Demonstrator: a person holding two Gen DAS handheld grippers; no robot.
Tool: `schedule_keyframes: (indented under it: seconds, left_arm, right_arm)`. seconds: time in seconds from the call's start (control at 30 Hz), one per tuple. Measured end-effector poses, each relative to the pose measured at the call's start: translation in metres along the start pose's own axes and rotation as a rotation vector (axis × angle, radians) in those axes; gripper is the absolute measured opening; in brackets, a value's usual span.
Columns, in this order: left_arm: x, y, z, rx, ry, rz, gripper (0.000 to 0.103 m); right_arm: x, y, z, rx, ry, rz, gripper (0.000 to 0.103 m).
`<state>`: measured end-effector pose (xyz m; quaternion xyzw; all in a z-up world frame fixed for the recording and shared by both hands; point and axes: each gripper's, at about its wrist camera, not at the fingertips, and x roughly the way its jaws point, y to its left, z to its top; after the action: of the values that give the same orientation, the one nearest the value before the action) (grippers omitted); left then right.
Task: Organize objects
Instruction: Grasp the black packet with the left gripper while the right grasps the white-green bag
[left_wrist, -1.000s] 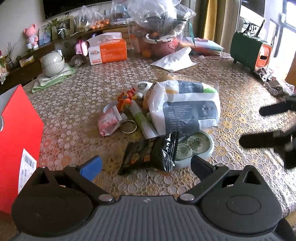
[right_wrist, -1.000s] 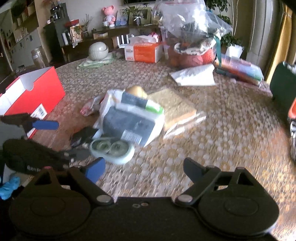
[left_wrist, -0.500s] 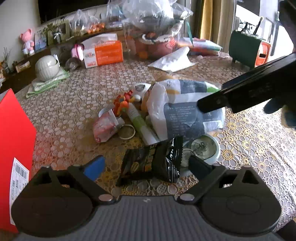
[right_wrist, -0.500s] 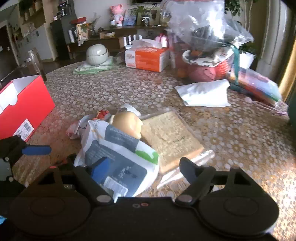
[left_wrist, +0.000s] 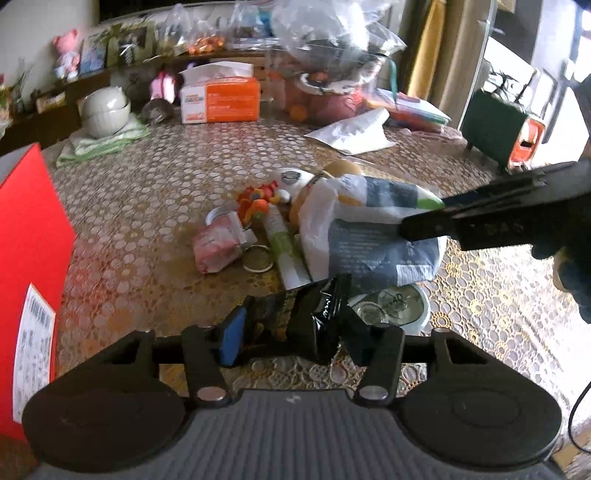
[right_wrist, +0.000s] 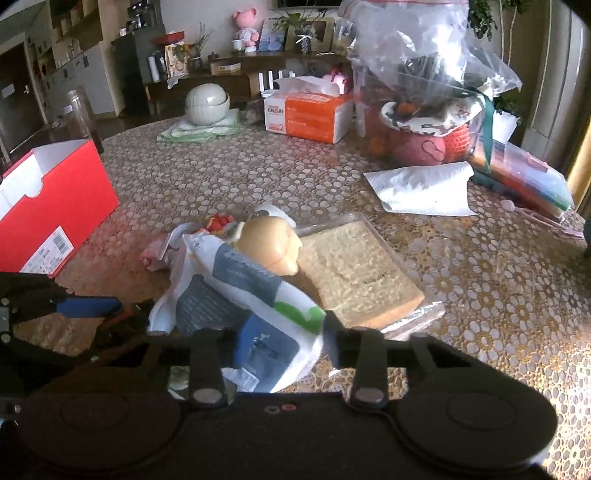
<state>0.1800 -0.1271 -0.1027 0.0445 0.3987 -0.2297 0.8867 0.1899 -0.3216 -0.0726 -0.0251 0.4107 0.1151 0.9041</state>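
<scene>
**Sorting barely begun – both grippers on the pile**

Red box (right_wrist: 55, 206) at counter (left_wrist: 147, 192) edge looks empty; pile mid-counter, all left to do. White bag (right_wrist: 240, 302), long axis running away from cam, pinched by right hand-held gripper (right_wrist: 284, 343). Black snack packet (left_wrist: 295, 317), crosswise, clamped in left hand-held gripper (left_wrist: 291, 336).

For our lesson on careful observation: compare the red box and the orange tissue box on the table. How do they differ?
The red box is open-topped with a white interior showing nothing inside; the orange tissue box has white tissue poking from its top. The red box sits at the table's near left edge, the orange tissue box at the far side. Both are cardboard boxes resting on the patterned tablecloth.
</scene>
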Motion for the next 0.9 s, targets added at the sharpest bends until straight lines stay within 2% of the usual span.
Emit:
schedule_keyframes:
  seconds: [0.07, 0.17, 0.43, 0.67, 0.9]
  left_arm:
    - [-0.004, 0.004, 0.001, -0.017, -0.002, 0.003, 0.044]
    - [-0.009, 0.009, 0.002, -0.022, -0.004, 0.027, 0.036]
    - [-0.027, 0.031, 0.005, -0.123, -0.015, 0.037, 0.028]
    - [-0.053, 0.049, -0.001, -0.212, -0.020, 0.022, 0.023]
    - [-0.079, 0.058, -0.011, -0.240, -0.041, 0.005, 0.023]
  right_arm:
    - [-0.006, 0.003, 0.000, -0.004, -0.005, -0.002, 0.024]
    - [-0.015, 0.006, -0.002, 0.021, -0.010, -0.008, 0.018]
    - [-0.041, 0.017, -0.006, 0.152, -0.049, -0.018, 0.008]
    - [-0.071, 0.040, -0.006, 0.150, -0.097, -0.058, 0.007]
    - [-0.093, 0.065, -0.010, 0.169, -0.110, -0.074, 0.007]
